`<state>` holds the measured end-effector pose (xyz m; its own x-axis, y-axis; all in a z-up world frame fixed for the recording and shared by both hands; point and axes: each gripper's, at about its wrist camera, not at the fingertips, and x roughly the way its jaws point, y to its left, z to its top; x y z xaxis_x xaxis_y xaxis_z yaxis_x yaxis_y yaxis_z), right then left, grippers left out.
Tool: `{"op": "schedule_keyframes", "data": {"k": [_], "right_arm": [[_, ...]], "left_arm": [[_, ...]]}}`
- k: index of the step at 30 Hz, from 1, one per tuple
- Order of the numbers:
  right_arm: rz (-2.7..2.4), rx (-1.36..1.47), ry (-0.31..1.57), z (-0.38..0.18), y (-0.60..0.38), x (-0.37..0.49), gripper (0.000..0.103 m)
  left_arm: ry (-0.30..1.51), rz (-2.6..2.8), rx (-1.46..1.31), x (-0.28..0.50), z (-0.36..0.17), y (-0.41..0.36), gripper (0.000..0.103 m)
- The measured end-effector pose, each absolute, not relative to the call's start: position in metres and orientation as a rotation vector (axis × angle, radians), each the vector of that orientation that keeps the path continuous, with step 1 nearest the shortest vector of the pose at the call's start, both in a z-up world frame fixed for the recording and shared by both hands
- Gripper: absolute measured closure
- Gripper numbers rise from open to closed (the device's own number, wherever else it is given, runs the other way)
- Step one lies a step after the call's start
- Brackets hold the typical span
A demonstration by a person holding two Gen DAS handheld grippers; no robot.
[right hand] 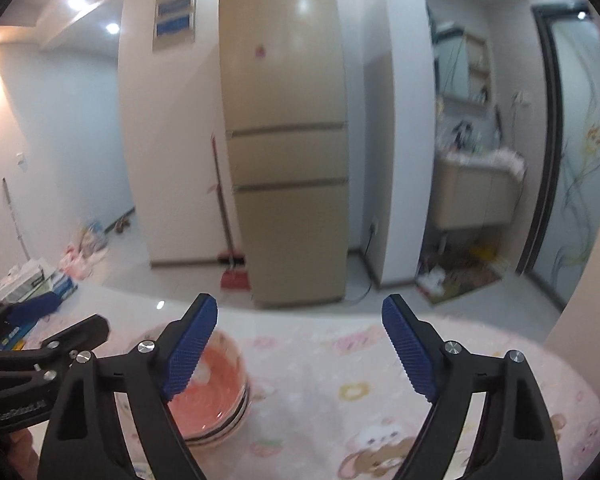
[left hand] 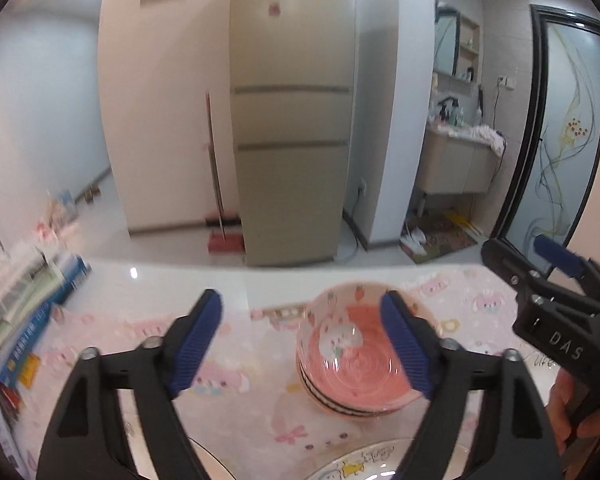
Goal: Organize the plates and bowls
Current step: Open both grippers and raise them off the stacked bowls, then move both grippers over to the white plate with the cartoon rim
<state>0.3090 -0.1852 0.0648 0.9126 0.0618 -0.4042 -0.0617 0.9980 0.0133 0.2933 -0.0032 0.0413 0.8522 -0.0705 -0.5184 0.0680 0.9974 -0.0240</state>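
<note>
Pink bowl stack (left hand: pixel 350 354) on table | behind left tool's (left hand: pixel 302 342) right finger | both tools wide, empty

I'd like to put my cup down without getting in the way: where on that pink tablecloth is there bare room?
Bare cloth lies right of the stacked pink bowls, out to the table's rounded edge. Another bare patch lies between the bowls and the boxes at the left edge. The near edge is crowded: a patterned plate sits there, with both open grippers above.

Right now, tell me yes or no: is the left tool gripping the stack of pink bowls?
No: the left tool stands open above the stack of pink bowls, blue pads clear of it.
</note>
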Motion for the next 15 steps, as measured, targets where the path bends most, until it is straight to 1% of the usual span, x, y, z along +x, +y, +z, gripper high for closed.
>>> {"op": "schedule_keyframes", "data": {"k": [1,2,4,5,9,15], "right_arm": [[0.046,-0.015,0.386,0.072,-0.187,0.304,0.016],[0.032,-0.026,0.365,0.078,-0.188,0.300,0.016],[0.000,-0.040,0.309,0.091,-0.191,0.288,0.009],[-0.019,-0.042,0.280,0.097,-0.193,0.283,0.000],[-0.069,-0.027,0.200,0.114,-0.202,0.267,0.000],[-0.096,-0.054,0.140,0.139,-0.207,0.246,0.000]], "left_arm": [[0.497,-0.070,0.011,0.287,0.047,-0.003,0.002],[0.451,-0.065,0.023,0.281,0.053,-0.004,0.000],[0.379,-0.062,0.033,0.270,0.064,-0.002,0.000],[0.369,-0.072,0.028,0.268,0.067,0.001,0.000],[0.325,-0.069,0.001,0.262,0.080,0.007,0.000],[0.110,0.003,0.056,0.232,0.099,0.008,0.000]]}}
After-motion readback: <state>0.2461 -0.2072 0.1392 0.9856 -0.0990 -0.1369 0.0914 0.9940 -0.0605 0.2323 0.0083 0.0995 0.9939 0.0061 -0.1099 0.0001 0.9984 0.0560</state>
